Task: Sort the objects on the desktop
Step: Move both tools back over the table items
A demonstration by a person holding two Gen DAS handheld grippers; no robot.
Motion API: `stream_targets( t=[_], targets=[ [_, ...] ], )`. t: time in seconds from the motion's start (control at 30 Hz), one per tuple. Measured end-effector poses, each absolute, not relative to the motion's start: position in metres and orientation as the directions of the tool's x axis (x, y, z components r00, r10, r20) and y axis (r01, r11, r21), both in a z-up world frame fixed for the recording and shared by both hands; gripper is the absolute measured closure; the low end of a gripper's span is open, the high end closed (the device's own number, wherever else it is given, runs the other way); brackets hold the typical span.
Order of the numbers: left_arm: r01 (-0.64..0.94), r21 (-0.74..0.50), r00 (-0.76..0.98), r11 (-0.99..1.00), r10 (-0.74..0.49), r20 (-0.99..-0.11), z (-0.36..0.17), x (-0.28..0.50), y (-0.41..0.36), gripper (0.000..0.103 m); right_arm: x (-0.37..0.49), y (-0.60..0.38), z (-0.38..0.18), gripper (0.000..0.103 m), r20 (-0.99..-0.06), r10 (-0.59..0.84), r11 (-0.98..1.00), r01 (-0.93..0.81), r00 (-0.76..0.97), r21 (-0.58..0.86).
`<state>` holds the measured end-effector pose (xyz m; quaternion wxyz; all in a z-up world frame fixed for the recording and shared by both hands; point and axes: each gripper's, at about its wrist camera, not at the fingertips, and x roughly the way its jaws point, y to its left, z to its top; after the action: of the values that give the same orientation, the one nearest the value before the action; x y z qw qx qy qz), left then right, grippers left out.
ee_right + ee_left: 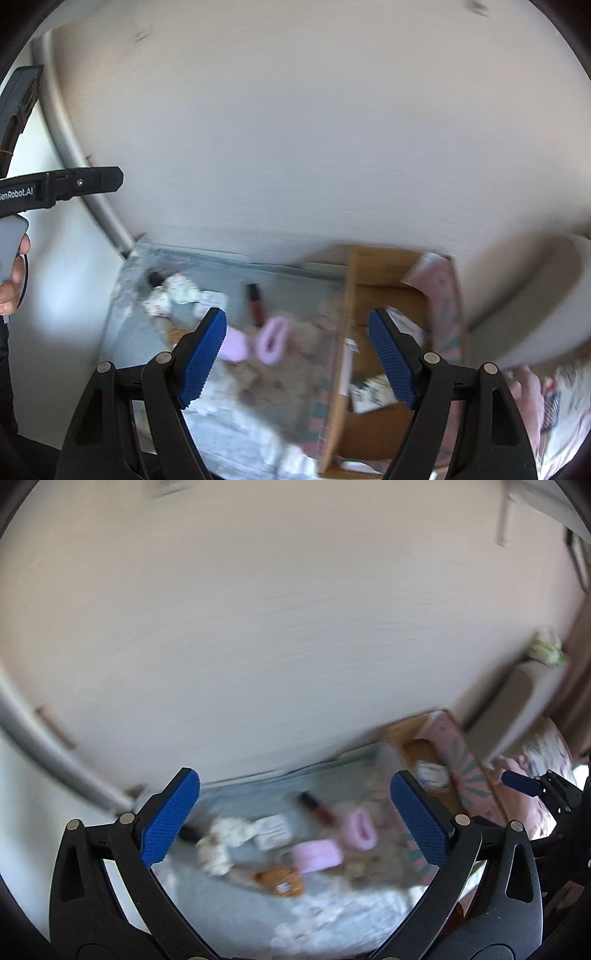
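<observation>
Both views blur. Left claw (pixel 295 812) and right claw (pixel 297 354) spread, empty, above desk clutter; the red tube (pixel 317 808) could roll if nudged.

Matt brown cardboard box (pixel 384 273)

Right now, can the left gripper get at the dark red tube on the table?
Probably yes. The left gripper is open and empty, and the dark red tube lies uncovered on the table, apart from its neighbours.
</observation>
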<state>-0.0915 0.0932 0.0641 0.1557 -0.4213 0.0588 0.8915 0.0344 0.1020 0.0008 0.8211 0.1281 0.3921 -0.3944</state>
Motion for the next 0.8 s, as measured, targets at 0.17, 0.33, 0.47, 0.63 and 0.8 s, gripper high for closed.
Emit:
stream_targets(
  t=[0.17,0.33,0.47,0.63,0.8],
  targets=[
    [-0.207,-0.063,-0.589,-0.976,0.176,-0.789,0.048,-0.082,0.039,0.0,0.067,0.112,-0.021,0.027,-0.77,-0.48,0.719,0.691,0.42,-0.072],
    [-0.13,-0.082,-0.538,-0.988,0.139,-0.832,0.01,-0.064,0.006,0.0,0.086,0.121,-0.056,0.027,-0.805,-0.427,0.741,0.67,0.413,-0.049],
    [-0.082,-0.145,-0.456,-0.986,0.167,-0.874,-0.036,-0.049,-0.009,0.0,0.084,0.129,-0.092,0.027,-0.833,-0.364,0.743,0.669,0.416,0.009],
    [-0.016,-0.219,-0.379,-0.976,0.209,-0.902,-0.093,-0.035,-0.012,0.0,0.071,0.135,-0.143,0.027,-0.856,-0.338,0.705,0.708,0.392,0.046],
    [0.032,-0.265,-0.319,-0.964,0.242,-0.916,-0.158,-0.031,0.005,0.002,0.055,0.139,-0.193,0.027,-0.849,-0.402,0.606,0.794,0.342,0.033]
  ],
)
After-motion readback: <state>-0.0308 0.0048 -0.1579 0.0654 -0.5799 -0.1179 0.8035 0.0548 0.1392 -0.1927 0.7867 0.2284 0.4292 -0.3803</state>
